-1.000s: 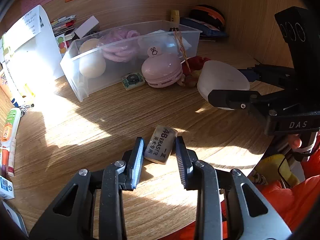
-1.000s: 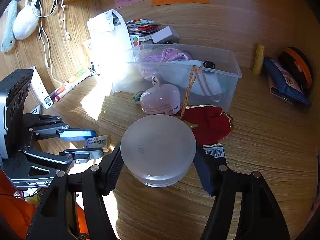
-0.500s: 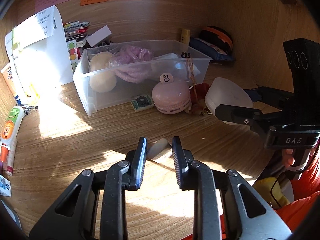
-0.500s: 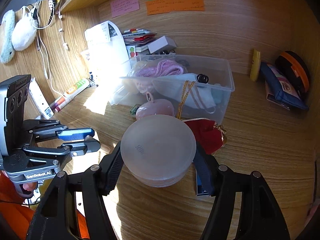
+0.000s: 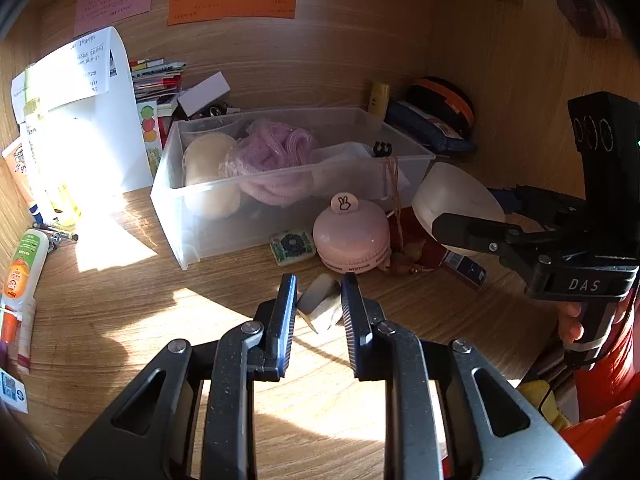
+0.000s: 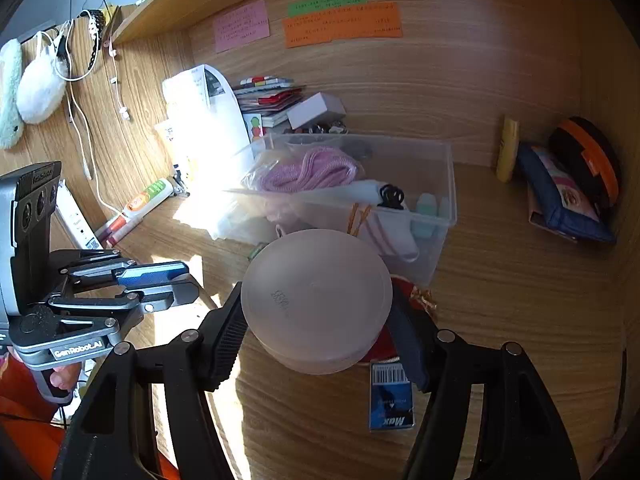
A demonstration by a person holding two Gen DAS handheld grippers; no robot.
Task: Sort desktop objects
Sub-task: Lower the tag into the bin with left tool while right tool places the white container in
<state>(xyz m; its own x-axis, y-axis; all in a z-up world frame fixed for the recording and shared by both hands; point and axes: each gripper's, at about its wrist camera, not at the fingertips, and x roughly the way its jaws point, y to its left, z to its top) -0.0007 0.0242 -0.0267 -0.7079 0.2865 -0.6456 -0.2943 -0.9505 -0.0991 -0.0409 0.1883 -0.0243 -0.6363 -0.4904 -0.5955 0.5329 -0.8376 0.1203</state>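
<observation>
A grey-white eraser is pinched, tilted, between the tips of my left gripper, just above the wooden desk. In the right wrist view the left gripper shows at the left, and the eraser is hidden there. My right gripper is shut on a frosted round container, held above the desk in front of the clear plastic bin. The left wrist view shows that container at the right of the bin, which holds pink cord, a cream ball and white items.
A pink round case, a small green-white item and a red pouch lie before the bin. A blue box sits under the right gripper. Tubes line the left edge; a dark pouch lies back right.
The left jaws closed onto the eraser and lifted it off the desk. Both grippers rose and tilted up, so more of the back wall shows. The right grip kept the container.
</observation>
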